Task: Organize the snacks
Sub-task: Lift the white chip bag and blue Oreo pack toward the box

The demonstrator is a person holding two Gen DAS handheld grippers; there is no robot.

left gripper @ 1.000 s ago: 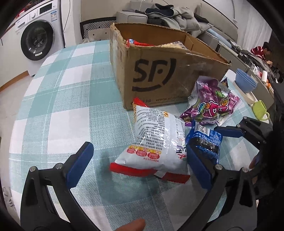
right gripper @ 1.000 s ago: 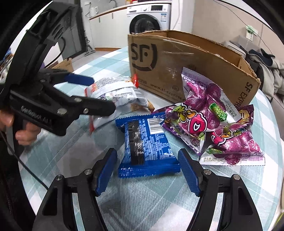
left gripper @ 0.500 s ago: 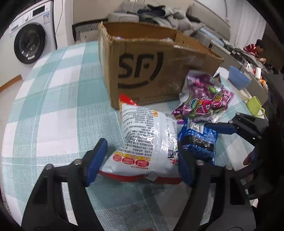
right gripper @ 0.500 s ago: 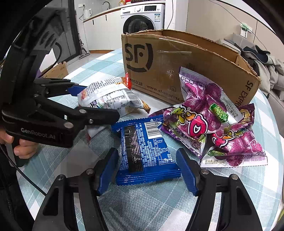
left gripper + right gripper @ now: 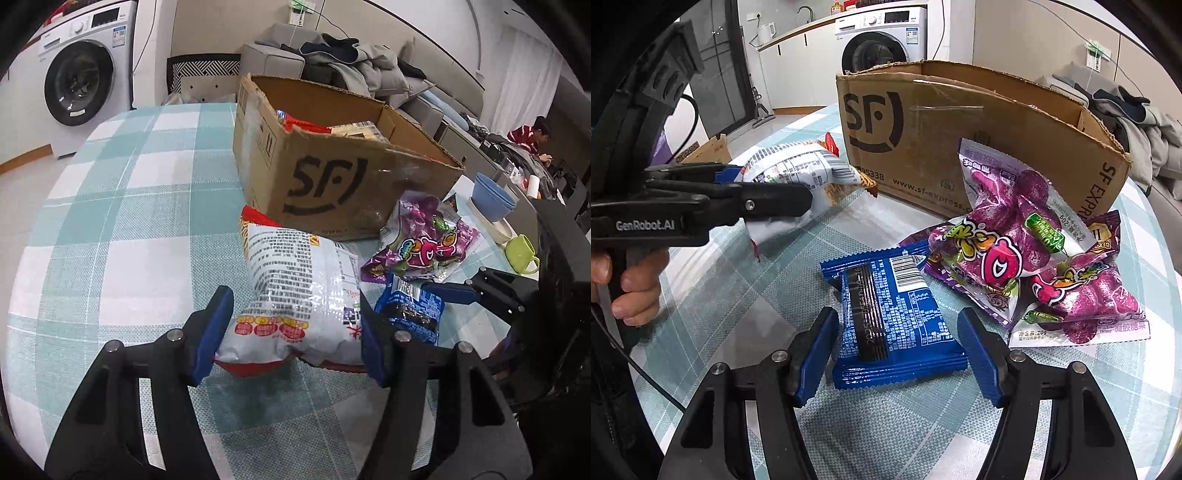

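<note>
My left gripper (image 5: 293, 338) is shut on a white and red snack bag (image 5: 303, 291) and holds it a little above the table. That bag (image 5: 798, 173) also shows in the right wrist view, lifted in the left gripper (image 5: 768, 192). My right gripper (image 5: 899, 356) is open, its fingers on either side of a blue snack pack (image 5: 890, 317) that lies flat on the table. The blue pack (image 5: 410, 308) shows in the left wrist view too. Purple candy bags (image 5: 1027, 251) lie to its right. An open cardboard box (image 5: 960, 133) marked SF stands behind, with snacks inside (image 5: 314, 125).
The table has a teal and white checked cloth (image 5: 122, 206). A blue bowl (image 5: 493, 201) and a green cup (image 5: 521, 251) stand at the right. A washing machine (image 5: 81, 77) and a sofa with clothes (image 5: 343, 62) are beyond the table.
My left gripper has closed on the white and red bag and lifted it off the table. My right gripper has narrowed around the blue pack.
</note>
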